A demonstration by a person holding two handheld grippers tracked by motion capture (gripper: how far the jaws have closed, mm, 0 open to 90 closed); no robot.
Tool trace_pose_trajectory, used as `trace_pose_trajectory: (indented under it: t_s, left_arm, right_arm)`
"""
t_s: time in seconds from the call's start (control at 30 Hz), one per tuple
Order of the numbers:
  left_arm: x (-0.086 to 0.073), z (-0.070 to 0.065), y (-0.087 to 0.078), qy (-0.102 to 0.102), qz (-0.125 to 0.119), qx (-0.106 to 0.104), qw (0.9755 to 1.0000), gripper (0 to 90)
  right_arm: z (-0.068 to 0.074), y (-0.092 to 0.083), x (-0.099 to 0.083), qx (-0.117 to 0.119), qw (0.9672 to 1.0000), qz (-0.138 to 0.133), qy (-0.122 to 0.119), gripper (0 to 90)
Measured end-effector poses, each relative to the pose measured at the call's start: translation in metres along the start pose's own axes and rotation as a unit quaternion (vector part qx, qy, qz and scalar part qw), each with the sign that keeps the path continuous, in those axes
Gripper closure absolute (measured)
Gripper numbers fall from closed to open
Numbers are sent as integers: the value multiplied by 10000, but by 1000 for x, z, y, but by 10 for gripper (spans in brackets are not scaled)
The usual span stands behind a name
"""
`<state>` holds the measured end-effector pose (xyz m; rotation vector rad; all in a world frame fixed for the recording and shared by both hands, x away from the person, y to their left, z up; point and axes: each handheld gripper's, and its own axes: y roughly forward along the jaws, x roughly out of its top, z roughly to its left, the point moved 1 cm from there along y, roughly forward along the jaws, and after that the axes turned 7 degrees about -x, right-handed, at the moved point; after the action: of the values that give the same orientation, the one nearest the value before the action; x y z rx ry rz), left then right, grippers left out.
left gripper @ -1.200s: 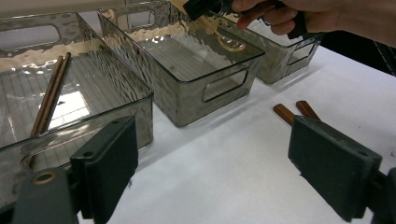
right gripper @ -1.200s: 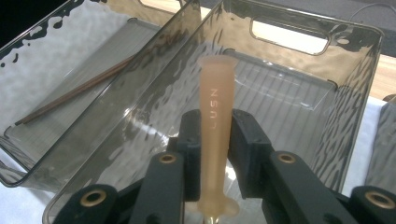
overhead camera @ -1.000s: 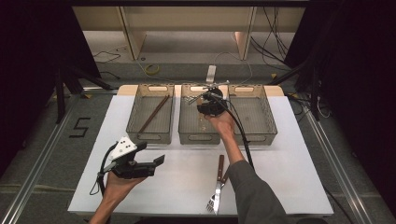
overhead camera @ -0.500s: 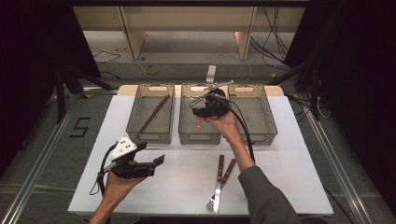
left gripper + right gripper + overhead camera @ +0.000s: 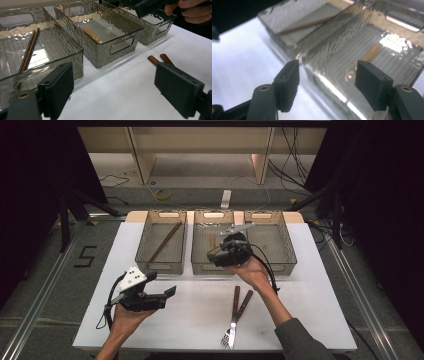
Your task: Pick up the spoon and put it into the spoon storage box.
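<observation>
Three clear bins stand in a row at the back of the white table (image 5: pixel 200 320). The left bin (image 5: pixel 161 267) holds brown chopsticks (image 5: pixel 164 241) (image 5: pixel 28 51) (image 5: pixel 307 25). A wooden-handled spoon (image 5: pixel 212 241) (image 5: pixel 91 35) (image 5: pixel 367 57) lies in the middle bin (image 5: pixel 202 268). My right gripper (image 5: pixel 212 256) (image 5: pixel 327 87) hovers over that bin's front edge; its jaws have just been opening and stand open with nothing between them. At the front left my left gripper (image 5: pixel 167 297) (image 5: pixel 113 92) is held open above the table, empty.
A fork (image 5: pixel 231 330) and a second wooden-handled utensil (image 5: pixel 246 302) (image 5: pixel 166 58) lie on the table in front of the middle bin. The right bin (image 5: pixel 282 265) stands beside my right hand (image 5: pixel 190 10). Shelving, cables and floor lie beyond the table.
My right gripper has drawn back from over the middle bin toward the front edge, and its jaws have spread apart. The left gripper has stayed where it was.
</observation>
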<state>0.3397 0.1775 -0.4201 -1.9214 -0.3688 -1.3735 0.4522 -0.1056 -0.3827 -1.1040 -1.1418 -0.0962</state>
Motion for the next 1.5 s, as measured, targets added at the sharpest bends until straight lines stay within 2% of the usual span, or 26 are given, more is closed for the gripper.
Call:
trace_pose_trajectory:
  t_s: [0.2, 0.47, 0.8, 1.03, 1.5]
  left_arm:
    - [0, 0, 0, 19, 15, 1, 10000, 157]
    - [-1, 0, 1, 28, 36, 11, 10000, 157]
    - [-1, 1, 1, -12, 22, -9, 10000, 157]
    - [0, 0, 2, -2, 36, -12, 10000, 157]
    - [0, 1, 1, -18, 10, -14, 10000, 157]
  right_arm:
    - [2, -7, -21, 25, 9999, 72, -93, 372]
    - [4, -9, -46, 182, 9998, 105, -12, 416]
    - [4, -4, -66, 313, 9989, 329, -125, 634]
    - [2, 4, -77, 285, 9970, 682, -228, 761]
    - [3, 13, -85, 215, 9947, 950, -337, 868]
